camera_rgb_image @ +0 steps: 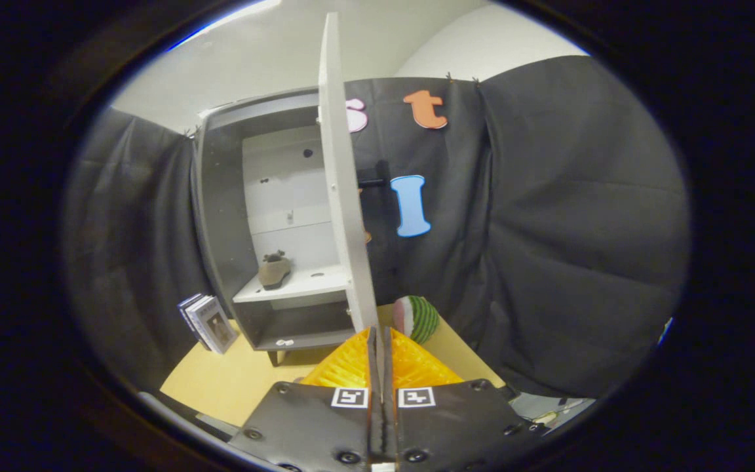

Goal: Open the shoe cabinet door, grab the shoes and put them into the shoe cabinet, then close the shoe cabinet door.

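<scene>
The grey shoe cabinet [220,216] stands open on the table, pale shelves showing inside. Its door [345,196] swings out toward me, seen almost edge-on, its lower corner just ahead of my fingertips. A brown shoe [275,273] sits on the middle shelf inside the cabinet. My gripper [379,341] is shut, the two fingers pressed together with nothing between them, right at the door's bottom edge.
A small stack of books [207,322] leans beside the cabinet's left foot. A watermelon-patterned ball [417,318] lies on the tan table [220,380] right of the door. Black cloth walls close in all around.
</scene>
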Demonstrator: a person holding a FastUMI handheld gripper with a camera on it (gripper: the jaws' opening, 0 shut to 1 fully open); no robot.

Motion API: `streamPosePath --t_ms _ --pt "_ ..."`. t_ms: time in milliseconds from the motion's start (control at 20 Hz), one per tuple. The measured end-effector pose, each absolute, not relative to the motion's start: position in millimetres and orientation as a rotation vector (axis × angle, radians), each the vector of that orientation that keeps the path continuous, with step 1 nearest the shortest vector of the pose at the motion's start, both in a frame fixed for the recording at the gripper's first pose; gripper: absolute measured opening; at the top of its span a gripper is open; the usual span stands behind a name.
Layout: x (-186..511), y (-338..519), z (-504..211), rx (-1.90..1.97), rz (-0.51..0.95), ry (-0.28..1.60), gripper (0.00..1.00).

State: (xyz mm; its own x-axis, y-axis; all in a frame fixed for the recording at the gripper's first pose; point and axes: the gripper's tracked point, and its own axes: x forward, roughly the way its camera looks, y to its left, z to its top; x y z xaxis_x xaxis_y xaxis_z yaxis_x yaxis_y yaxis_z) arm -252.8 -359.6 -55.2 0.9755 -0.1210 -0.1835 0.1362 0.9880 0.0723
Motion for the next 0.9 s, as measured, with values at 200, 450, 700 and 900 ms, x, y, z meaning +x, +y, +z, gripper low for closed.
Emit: streamPosePath --t_ms 200,450,700,900 --pt "-248.1 -351.8 -73.8 0.044 -0.023 0.223 0.03" --pt "-251.0 -335.3 -84.8 -0.022 0.075 0.275 0.14" --pt "-259.5 -310.0 -107.0 -0.024 0.179 0.375 0.39" --pt "-260.5 -299.8 -126.9 -0.032 0.201 0.446 0.38"
